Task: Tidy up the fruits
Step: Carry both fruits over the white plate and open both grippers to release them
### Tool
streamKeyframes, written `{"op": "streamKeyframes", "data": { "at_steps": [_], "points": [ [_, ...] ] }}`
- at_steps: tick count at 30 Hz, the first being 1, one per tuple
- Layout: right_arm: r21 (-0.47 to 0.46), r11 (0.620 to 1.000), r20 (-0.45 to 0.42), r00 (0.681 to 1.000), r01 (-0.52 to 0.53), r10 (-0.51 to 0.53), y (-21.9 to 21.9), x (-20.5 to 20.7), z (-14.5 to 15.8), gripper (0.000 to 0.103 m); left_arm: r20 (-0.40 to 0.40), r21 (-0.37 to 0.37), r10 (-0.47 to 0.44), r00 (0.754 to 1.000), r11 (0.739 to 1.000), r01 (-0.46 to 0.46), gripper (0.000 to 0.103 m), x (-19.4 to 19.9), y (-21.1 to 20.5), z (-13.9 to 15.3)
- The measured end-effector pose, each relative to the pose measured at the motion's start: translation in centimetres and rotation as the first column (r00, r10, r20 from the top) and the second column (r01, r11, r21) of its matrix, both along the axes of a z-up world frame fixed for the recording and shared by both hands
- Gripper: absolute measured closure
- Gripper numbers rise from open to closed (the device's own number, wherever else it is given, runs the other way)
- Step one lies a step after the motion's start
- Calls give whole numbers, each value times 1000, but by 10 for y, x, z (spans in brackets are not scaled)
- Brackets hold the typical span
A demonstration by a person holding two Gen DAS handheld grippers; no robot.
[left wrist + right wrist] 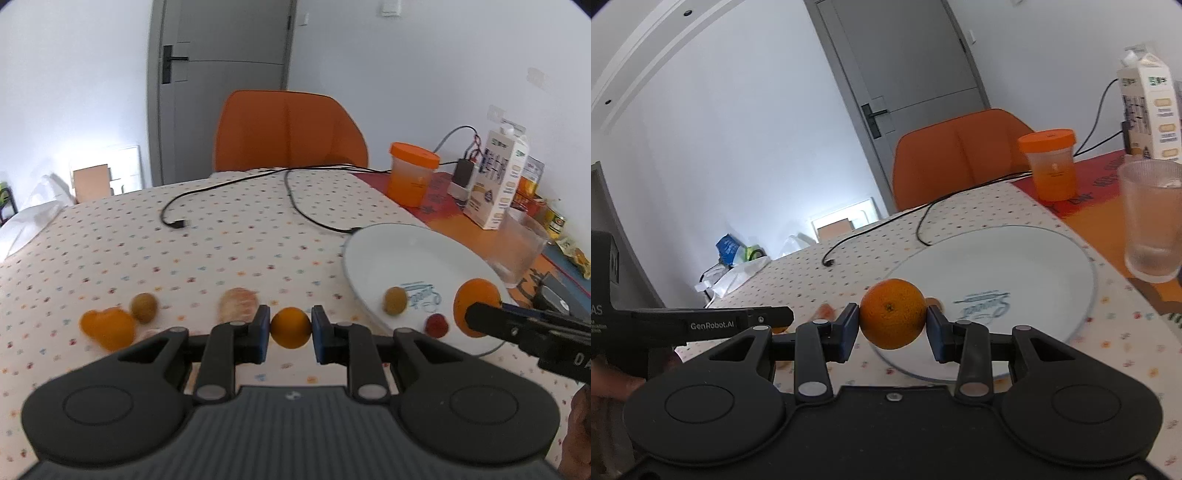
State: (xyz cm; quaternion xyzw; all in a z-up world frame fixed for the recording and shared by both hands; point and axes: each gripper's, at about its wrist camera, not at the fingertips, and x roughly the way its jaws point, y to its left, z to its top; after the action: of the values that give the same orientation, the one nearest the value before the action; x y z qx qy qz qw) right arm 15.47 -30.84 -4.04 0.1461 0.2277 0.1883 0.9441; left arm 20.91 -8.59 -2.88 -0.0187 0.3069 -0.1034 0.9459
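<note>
My left gripper [290,328] is shut on a small orange [290,328] just above the dotted tablecloth. To its left lie a peeled citrus [238,304], a brown kiwi [144,307] and an orange fruit [109,328]. My right gripper [892,325] is shut on a larger orange [892,314] and holds it over the near rim of the white plate [1034,258]. In the left wrist view the plate [388,254] holds a kiwi [395,301] and a red berry [436,325], with the right gripper's orange [476,301] above it.
A clear glass [1154,218] stands right of the plate. An orange-lidded jar [412,173], a milk carton [496,181] and snack packs sit on the red mat at the back right. A black cable [229,188] lies across the table. An orange chair [288,129] stands behind.
</note>
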Motion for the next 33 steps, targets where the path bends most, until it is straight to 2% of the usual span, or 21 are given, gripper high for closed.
{"op": "streamKeyframes", "data": {
  "at_steps": [18, 20, 21, 26, 33],
  "points": [
    [34, 994, -33, 994, 104, -103, -49, 7, -18, 65, 3, 34, -124, 992, 992, 124, 81, 19, -74, 0],
    [38, 993, -38, 993, 113, -112, -54, 9, -20, 64, -1, 35, -134, 991, 990, 133, 81, 22, -81, -2],
    [42, 992, -40, 993, 117, -115, -56, 9, -21, 60, -3, 35, -138, 990, 990, 138, 81, 23, -83, -2],
    [51, 992, -26, 993, 115, -114, -60, 6, -19, 60, -17, 34, -155, 988, 987, 156, 81, 30, -94, -7],
    [48, 992, -20, 993, 115, -114, -59, 4, -15, 59, -24, 22, -130, 991, 991, 131, 71, 28, -83, -3]
  ]
}}
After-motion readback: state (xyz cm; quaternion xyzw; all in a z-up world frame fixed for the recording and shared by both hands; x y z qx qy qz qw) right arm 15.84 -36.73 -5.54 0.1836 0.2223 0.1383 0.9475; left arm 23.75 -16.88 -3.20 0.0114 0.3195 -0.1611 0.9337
